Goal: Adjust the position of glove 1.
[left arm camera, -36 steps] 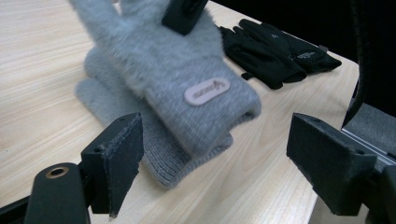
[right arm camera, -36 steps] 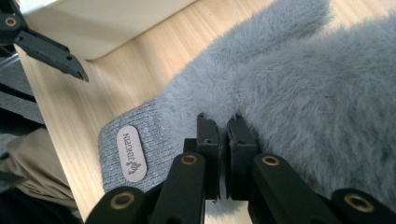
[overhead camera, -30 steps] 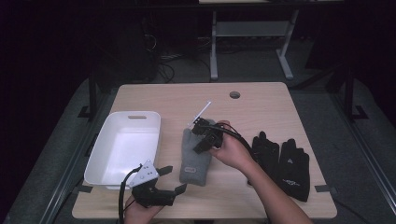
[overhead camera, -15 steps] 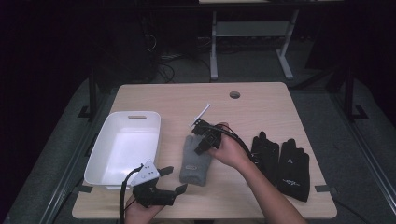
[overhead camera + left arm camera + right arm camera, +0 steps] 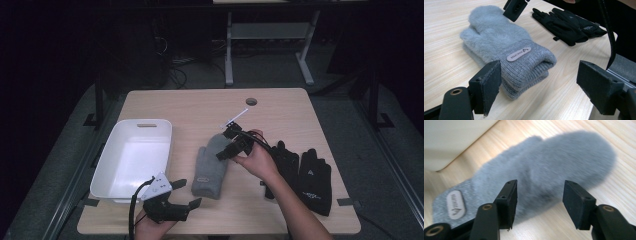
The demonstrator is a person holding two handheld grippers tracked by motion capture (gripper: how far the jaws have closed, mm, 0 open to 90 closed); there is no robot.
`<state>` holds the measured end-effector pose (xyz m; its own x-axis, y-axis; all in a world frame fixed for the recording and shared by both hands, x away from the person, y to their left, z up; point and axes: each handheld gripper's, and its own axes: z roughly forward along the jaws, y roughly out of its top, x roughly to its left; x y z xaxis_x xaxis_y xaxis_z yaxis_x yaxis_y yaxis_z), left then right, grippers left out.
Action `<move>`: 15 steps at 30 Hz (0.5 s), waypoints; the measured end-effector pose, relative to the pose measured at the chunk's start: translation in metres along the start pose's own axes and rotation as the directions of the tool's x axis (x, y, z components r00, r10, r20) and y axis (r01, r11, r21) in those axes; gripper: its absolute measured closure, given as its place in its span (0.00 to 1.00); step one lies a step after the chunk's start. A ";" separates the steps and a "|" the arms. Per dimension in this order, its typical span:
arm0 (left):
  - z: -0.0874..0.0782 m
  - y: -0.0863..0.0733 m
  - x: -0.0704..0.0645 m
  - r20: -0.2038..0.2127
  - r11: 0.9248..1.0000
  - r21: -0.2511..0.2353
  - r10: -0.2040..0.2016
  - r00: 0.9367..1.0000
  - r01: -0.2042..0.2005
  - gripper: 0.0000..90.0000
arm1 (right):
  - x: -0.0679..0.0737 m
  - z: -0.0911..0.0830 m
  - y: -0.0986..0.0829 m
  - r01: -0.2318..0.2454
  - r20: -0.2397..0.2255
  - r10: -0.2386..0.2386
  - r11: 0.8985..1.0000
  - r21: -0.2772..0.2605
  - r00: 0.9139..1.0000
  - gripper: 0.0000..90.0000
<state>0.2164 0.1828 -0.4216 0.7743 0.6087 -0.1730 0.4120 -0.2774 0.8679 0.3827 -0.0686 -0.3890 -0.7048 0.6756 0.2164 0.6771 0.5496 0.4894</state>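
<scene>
Nearest my body, at the front edge of the desk (image 5: 300,105), my left gripper (image 5: 185,194) rests low with its fingers (image 5: 487,85) spread wide and nothing between them, aimed at the ribbed cuff of the grey mitten (image 5: 211,167). That mitten lies flat at the middle of the desk, cuff toward me and fluffy tip away, and in the left gripper view it looks like a pair stacked one on the other, with a small label (image 5: 519,54) on the top cuff. Just beyond the cuff my right gripper (image 5: 226,150) hangs above the furry upper half, its fingers (image 5: 507,200) also parted wide and holding nothing, one on each side of the mitten's width as the right gripper view shows it. To do this grab well, I judge I should lower the right fingers until both pads straddle the full thickness of the pile, so that I pinch both layers and not only loose fur, which would slip or lift one mitten alone. I should close slowly and keep the pads level with the desk. The left fingers can hold the cuff end down or take it, so the bundle stays together. To the left sits the white bin (image 5: 150,126), empty as far as I can see, a likely place for it. Off to the right the black gloves (image 5: 305,172) lie near my right forearm, and I should keep the cable from dragging them.
</scene>
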 end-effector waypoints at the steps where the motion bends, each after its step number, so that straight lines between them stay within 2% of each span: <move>1: 0.000 0.000 0.000 0.001 1.000 -0.001 -0.001 1.000 0.001 0.22 | 0.000 0.000 0.000 0.000 0.000 0.000 1.000 0.000 1.000 0.48; 2: 0.000 0.000 0.000 0.001 1.000 0.000 -0.002 1.000 0.002 0.22 | -0.005 0.000 -0.003 -0.026 0.003 0.026 1.000 -0.008 1.000 0.46; 3: 0.000 0.000 0.000 0.000 1.000 0.000 0.002 1.000 -0.002 0.22 | -0.005 0.000 -0.003 -0.026 0.003 0.026 1.000 -0.008 1.000 0.46; 4: 0.001 0.000 0.001 0.000 1.000 0.002 0.002 1.000 -0.002 0.22 | -0.010 0.000 -0.006 -0.046 -0.003 0.046 0.999 -0.018 0.999 0.45; 7: 0.001 0.000 0.001 0.000 1.000 0.000 0.004 1.000 -0.004 0.22 | -0.015 0.002 -0.007 -0.061 -0.002 0.061 0.998 -0.010 0.998 0.44; 11: 0.002 0.000 0.000 0.003 1.000 0.000 0.003 1.000 -0.003 0.22 | -0.022 0.004 -0.006 -0.095 -0.008 0.095 0.995 -0.028 0.995 0.42; 15: 0.001 0.000 -0.001 0.005 1.000 0.002 0.005 1.000 -0.005 0.22 | -0.030 0.008 -0.004 -0.156 -0.006 0.156 0.986 -0.058 0.988 0.39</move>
<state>0.2164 0.1814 -0.4225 0.7787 0.6035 -0.1713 0.4091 -0.2815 0.8680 0.4027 -0.0874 -0.4042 -0.5915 0.7504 0.2949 0.7655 0.4079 0.4976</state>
